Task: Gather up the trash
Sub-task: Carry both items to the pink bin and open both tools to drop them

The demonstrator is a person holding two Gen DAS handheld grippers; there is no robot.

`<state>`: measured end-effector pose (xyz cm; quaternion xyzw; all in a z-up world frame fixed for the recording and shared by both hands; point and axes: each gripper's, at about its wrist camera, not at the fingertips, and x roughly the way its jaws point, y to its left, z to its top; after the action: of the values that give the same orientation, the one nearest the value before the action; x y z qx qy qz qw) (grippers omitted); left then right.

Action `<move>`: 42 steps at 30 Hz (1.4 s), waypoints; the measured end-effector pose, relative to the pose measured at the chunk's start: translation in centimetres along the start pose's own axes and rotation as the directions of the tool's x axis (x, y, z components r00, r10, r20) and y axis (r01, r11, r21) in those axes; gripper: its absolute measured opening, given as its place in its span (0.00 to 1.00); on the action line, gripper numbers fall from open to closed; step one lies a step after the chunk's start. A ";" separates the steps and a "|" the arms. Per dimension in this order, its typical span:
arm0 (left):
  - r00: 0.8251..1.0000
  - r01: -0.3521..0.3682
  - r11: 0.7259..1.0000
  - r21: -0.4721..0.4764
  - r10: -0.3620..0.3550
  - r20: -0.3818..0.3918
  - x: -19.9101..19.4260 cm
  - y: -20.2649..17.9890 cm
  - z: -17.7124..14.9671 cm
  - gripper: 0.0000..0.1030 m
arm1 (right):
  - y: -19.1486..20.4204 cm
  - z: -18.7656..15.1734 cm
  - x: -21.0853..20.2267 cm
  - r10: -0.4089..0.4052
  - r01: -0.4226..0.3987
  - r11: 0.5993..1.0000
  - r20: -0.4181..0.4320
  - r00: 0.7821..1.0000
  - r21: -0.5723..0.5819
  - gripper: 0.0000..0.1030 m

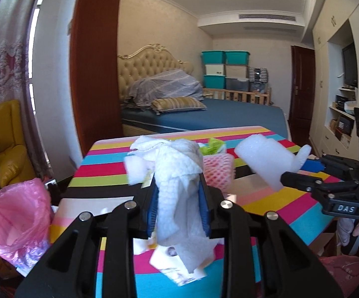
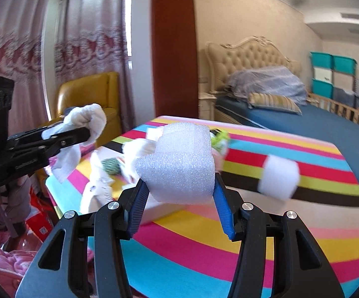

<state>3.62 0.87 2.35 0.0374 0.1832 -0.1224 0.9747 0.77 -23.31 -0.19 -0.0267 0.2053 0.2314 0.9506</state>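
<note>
My left gripper [image 1: 178, 193] is shut on a crumpled white paper towel [image 1: 177, 173] that hangs down between its blue pads, held above the striped table [image 1: 278, 201]. It also shows in the right wrist view [image 2: 87, 134]. My right gripper [image 2: 179, 186] is shut on a white foam sheet [image 2: 179, 164]; in the left wrist view the foam sheet [image 1: 266, 161] sits at the right, above the table. More trash lies on the table: a pink foam net [image 1: 218, 171], a green wrapper [image 1: 211, 146], a white foam piece [image 2: 278, 176] and papers [image 2: 99, 186].
A bin lined with a pink bag [image 1: 13, 221] stands left of the table, open at the top. A yellow armchair [image 2: 87, 96] and curtains are behind it. A bed [image 1: 204, 114] and stacked storage boxes [image 1: 224, 69] lie beyond the table.
</note>
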 end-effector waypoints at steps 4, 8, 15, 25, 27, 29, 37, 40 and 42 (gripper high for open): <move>0.997 -0.071 0.997 -0.019 0.071 -0.015 -0.8 1.8 -0.5 0.27 | 1.9 1.0 0.8 0.058 -0.057 0.998 0.008 0.998 -0.038 0.48; 0.992 -0.128 0.990 -0.054 0.127 -0.026 -1.8 4.1 -1.3 0.27 | 4.2 2.3 2.4 0.128 -0.128 0.988 -0.009 0.992 -0.084 0.48; 0.971 -0.240 0.965 -0.110 0.235 -0.054 -3.6 8.4 -2.8 0.28 | 10.1 3.9 5.7 0.236 -0.243 0.955 -0.058 0.970 -0.172 0.48; 0.906 -0.416 0.893 -0.173 0.390 -0.166 -4.2 16.6 -4.5 0.29 | 18.4 7.7 14.8 0.365 -0.402 0.898 -0.205 0.908 -0.178 0.48; 0.888 -0.451 0.875 -0.175 0.420 -0.189 -4.1 18.3 -4.9 0.29 | 20.6 8.4 16.8 0.376 -0.421 0.887 -0.231 0.897 -0.190 0.48; 0.871 -0.481 0.857 -0.187 0.442 -0.215 -4.0 20.4 -5.4 0.29 | 22.6 9.0 18.3 0.385 -0.437 0.877 -0.249 0.889 -0.203 0.48; 0.879 -0.469 0.834 -0.291 0.410 -0.244 -3.9 27.8 -7.0 0.29 | 29.8 10.5 24.8 0.374 -0.457 0.854 -0.318 0.871 -0.247 0.48; 0.875 -0.477 0.832 -0.284 0.419 -0.241 -3.4 28.9 -6.8 0.31 | 31.8 10.7 27.1 0.366 -0.462 0.848 -0.342 0.865 -0.260 0.51; 0.864 -0.498 0.820 -0.283 0.441 -0.242 -2.8 30.0 -6.8 0.49 | 31.9 10.7 27.9 0.354 -0.450 0.855 -0.345 0.869 -0.257 0.72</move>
<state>6.28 31.33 -2.14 -0.0750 0.2670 0.1587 0.9476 13.04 18.65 -0.22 -0.1742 0.2995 0.4515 0.8223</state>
